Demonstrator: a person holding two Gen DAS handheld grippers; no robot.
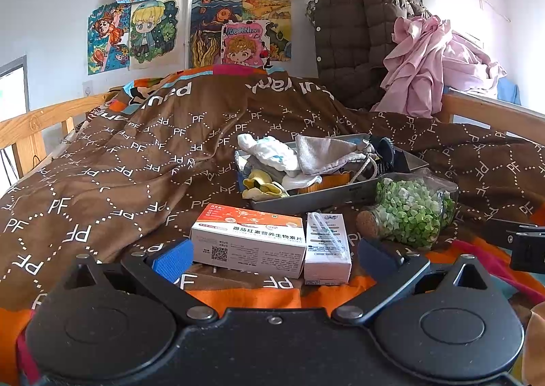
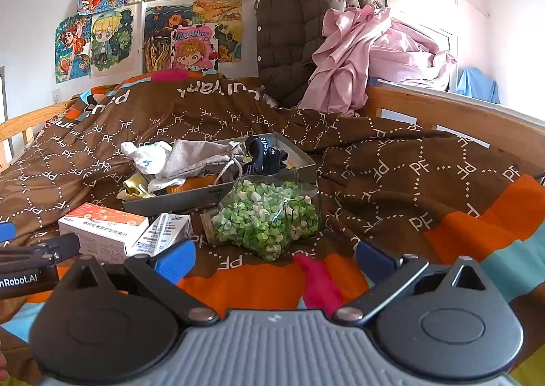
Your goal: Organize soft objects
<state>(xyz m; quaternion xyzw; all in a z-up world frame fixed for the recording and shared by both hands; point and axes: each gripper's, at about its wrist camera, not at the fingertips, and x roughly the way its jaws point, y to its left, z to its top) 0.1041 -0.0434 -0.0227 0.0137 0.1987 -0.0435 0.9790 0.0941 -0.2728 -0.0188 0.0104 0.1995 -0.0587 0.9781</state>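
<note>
Bright daylight from the right, blown-out far wall, fisheye-bent edges, dark corners.

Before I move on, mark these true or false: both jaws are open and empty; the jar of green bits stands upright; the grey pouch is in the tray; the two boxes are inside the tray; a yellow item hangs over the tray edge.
1. Both the left gripper and right gripper have jaws open and empty. True.
2. The corked jar of green pieces stands upright. False: it lies on its side on the blanket.
3. The grey drawstring pouch lies in the grey tray. True.
4. The orange-and-white box and small white box sit in the tray. False: they lie on the blanket in front of it.
5. A yellow soft item hangs over the tray's edge. True.
</note>
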